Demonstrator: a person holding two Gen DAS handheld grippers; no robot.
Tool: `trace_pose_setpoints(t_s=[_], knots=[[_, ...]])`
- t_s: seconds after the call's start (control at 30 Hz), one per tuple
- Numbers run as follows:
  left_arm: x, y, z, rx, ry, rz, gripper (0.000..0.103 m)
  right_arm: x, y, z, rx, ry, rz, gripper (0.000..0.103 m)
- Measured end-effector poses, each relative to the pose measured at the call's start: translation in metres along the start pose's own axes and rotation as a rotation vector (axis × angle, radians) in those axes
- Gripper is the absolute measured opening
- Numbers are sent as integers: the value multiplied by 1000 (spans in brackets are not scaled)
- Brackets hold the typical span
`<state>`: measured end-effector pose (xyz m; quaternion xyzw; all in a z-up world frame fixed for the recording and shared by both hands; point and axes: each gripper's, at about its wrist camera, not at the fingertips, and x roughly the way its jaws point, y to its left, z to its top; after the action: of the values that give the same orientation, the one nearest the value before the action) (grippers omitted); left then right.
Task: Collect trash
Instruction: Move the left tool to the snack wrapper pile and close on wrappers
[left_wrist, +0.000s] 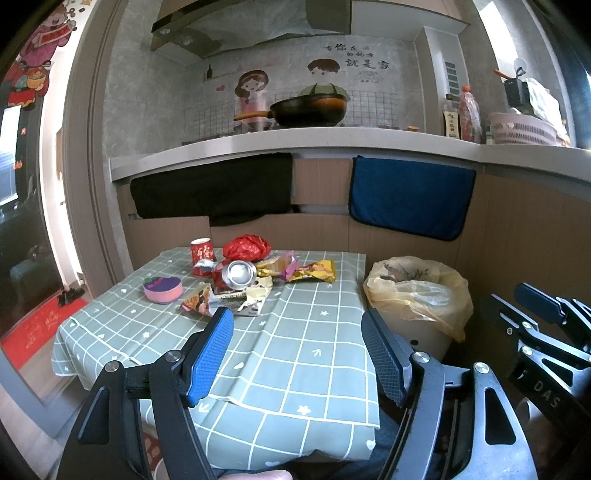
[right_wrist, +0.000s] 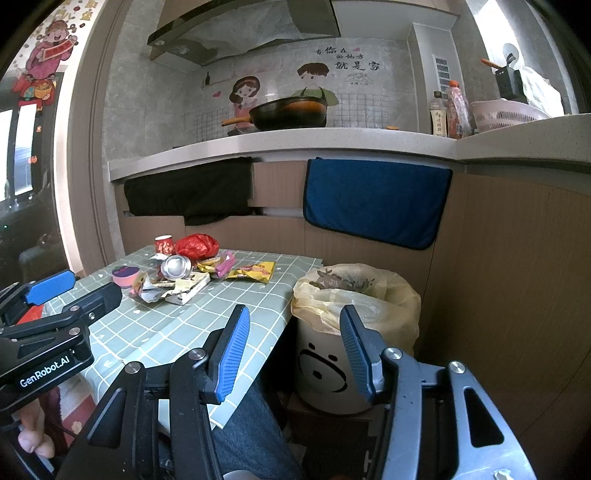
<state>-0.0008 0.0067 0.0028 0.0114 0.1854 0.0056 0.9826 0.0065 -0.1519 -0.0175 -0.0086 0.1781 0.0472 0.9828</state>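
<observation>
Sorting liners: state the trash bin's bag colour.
Translucent yellow bag, clearest in the right wrist view.

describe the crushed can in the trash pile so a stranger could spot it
On the green checked tablecloth, find the litter heap at the far end. The crushed red metal can lies at its centre, its round silver end, the only shiny metal among wrappers, facing the camera.

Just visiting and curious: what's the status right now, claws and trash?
Left claw and right claw both open, empty. Trash pile untouched on table. Lined bin beside table, nothing blocking.
</observation>
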Motion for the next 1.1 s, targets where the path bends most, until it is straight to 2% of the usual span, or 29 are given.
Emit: trace_pose_setpoints(t_s=[0.1,0.3,0.43,0.57,0.7,0.8,0.97,1.1], knots=[[4,9,3,-23,-3,0,72,4,-1,-1,2,7,6,49],[30,35,12,-84,21,13,72,22,-1,23,2,11,28,49],[55,67,15,-155,49,-3,72,52,12,46,-57,3,59,49],[82,104,10,-254,65,4,72,93,21,58,-82,34,120,49],[118,134,4,-339,124,-9,71,132,29,56,-86,90,176,49],[147,147,1,-363,159,-14,70,151,32,49,-105,110,181,49],[197,164,3,-395,201,32,69,187,36,39,-148,149,176,49],[243,169,-1,-408,283,45,64,216,35,34,-122,201,194,48]])
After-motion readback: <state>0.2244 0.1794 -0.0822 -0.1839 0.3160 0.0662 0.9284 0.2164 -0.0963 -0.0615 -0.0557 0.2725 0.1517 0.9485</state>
